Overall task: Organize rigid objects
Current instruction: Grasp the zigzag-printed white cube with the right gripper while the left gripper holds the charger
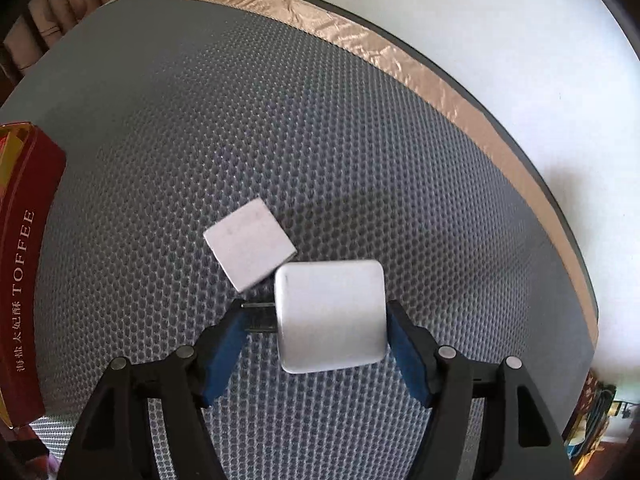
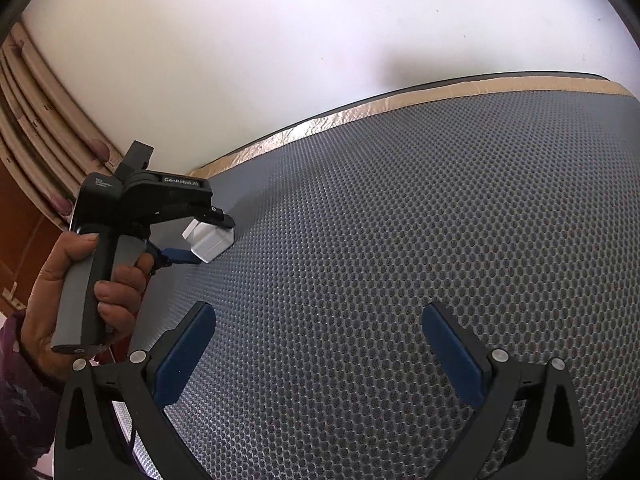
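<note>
My left gripper is shut on a white plug adapter, its metal prongs against the left blue pad and its flat side against the right pad. It holds the adapter just above the grey mesh mat. A second white square block lies flat on the mat, just beyond and left of the adapter. In the right wrist view the left gripper shows at the left with the adapter in it. My right gripper is open and empty over the mat.
A red toffee box stands at the mat's left edge. A gold tape strip borders the mat's far edge, with a white wall behind. A hand holds the left gripper's handle.
</note>
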Action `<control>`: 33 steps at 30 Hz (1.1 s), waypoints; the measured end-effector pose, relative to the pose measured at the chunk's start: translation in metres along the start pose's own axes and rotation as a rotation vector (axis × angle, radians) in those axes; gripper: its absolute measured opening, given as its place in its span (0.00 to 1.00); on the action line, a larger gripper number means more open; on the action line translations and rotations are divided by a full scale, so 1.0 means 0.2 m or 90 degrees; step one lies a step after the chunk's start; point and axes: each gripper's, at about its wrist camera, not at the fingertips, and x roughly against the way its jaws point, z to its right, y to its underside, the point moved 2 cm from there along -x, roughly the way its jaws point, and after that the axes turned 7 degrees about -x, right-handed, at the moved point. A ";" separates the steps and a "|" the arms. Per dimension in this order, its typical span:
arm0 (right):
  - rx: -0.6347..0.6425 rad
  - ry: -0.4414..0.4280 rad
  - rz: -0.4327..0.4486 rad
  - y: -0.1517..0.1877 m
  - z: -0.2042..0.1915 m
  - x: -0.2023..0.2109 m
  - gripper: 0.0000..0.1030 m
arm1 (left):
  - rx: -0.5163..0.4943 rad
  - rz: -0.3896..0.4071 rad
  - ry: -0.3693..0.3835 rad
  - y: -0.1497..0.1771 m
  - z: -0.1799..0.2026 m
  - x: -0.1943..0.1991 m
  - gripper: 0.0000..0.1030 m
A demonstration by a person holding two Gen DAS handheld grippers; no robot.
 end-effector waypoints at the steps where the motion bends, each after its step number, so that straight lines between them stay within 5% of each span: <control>1: -0.002 0.002 0.000 -0.01 0.00 -0.01 1.00 | 0.003 0.009 0.007 0.00 -0.01 0.01 0.66; 10: -0.025 0.031 -0.009 -0.01 0.04 -0.07 1.00 | -0.078 0.021 0.067 0.18 -0.19 0.11 0.66; 14: -0.005 0.060 -0.004 0.00 0.01 -0.09 1.00 | -0.119 0.025 0.070 0.41 -0.32 0.12 0.66; 21: 0.085 0.152 -0.014 0.03 -0.15 -0.21 1.00 | -0.161 0.050 0.057 0.54 -0.50 0.22 0.66; 27: 0.309 0.065 0.033 0.02 -0.61 -0.27 1.00 | -0.182 0.068 0.069 0.64 -0.59 0.25 0.66; 29: 0.388 0.070 -0.012 -0.01 -0.77 -0.42 1.00 | -0.185 0.075 0.067 0.65 -0.61 0.26 0.66; 33: 0.351 0.034 -0.103 -0.18 -0.93 -0.69 1.00 | -0.187 0.079 0.080 0.71 -0.65 0.28 0.66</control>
